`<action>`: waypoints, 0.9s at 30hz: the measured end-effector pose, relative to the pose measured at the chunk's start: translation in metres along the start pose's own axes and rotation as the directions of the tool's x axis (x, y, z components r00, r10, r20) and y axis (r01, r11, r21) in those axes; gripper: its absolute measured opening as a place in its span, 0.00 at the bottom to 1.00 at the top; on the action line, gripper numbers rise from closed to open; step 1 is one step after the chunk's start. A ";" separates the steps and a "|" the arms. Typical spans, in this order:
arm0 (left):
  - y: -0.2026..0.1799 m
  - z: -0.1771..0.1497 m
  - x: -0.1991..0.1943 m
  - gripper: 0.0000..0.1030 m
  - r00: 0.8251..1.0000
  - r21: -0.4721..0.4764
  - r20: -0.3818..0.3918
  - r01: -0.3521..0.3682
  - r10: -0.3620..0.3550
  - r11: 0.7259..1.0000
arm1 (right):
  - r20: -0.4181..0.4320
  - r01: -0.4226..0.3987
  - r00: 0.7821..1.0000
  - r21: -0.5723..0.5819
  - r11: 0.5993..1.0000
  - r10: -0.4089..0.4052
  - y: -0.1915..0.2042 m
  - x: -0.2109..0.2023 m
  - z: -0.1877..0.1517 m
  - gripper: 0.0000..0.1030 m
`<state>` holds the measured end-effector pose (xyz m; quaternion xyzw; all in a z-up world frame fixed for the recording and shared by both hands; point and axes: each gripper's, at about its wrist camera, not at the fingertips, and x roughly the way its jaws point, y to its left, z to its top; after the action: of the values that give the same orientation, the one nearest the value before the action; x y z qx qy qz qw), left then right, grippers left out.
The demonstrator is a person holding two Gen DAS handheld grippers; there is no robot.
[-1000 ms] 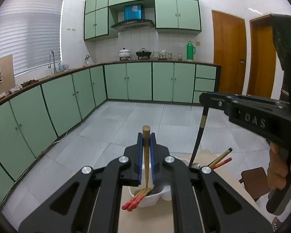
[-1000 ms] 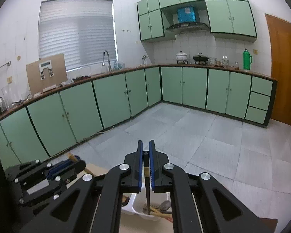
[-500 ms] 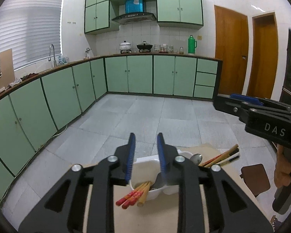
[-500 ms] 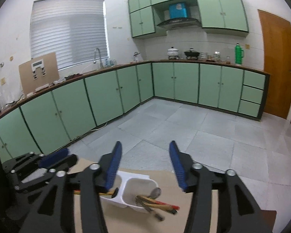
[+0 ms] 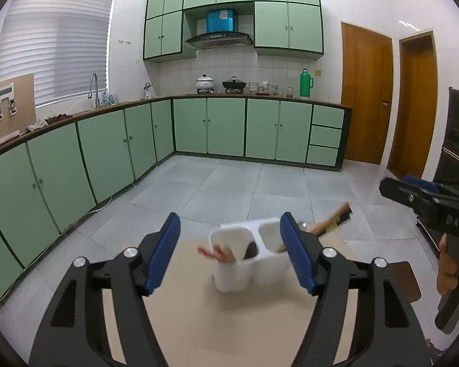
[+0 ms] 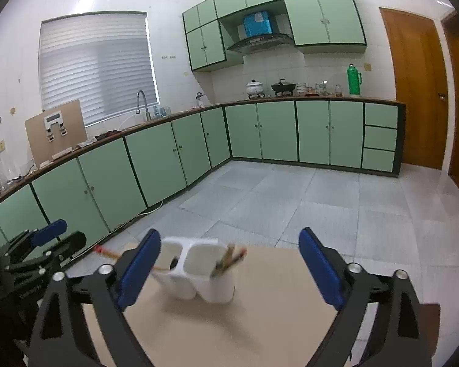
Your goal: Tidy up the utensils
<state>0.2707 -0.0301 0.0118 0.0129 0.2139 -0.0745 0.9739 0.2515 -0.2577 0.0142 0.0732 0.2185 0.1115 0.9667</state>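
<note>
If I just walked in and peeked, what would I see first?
Probably the white utensil holder on the tan table, with chopsticks poking out of its cups. Two black grippers with blue pads, the left gripper and the right gripper, are opening with nothing between them.

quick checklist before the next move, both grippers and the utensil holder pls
1. Left gripper empty: ok, jaws opening, nothing between the pads.
2. Right gripper empty: ok, jaws opening, nothing held.
3. White utensil holder upright on the table: ok.
4. Chopsticks inside a compartment: ok, they lean over the rim; red-tipped chopsticks lean out of the other side.
5. Loose utensils left on the table: cannot tell, only part of it shows.
6. Picture sharpness near the holder: not ok, blurred.
</note>
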 end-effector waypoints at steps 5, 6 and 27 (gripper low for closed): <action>-0.005 -0.030 -0.022 0.77 1.000 -0.005 -0.013 -0.003 0.003 1.000 | -0.016 0.007 1.000 0.015 1.000 -0.007 -0.001 -0.020 -0.038 0.94; -0.006 -0.035 -0.025 0.80 1.000 -0.009 -0.017 -0.004 0.004 1.000 | -0.022 0.009 1.000 0.017 1.000 -0.008 -0.001 -0.024 -0.046 0.94; -0.023 -0.102 -0.100 0.88 0.998 -0.058 -0.064 0.004 -0.008 0.998 | -0.098 -0.023 0.995 -0.008 1.000 0.022 0.028 -0.090 -0.111 0.94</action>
<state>0.1351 -0.0335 -0.0382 -0.0136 0.2474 -0.0709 0.9662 0.1187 -0.2427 -0.0430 0.0655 0.2644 0.1268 0.9538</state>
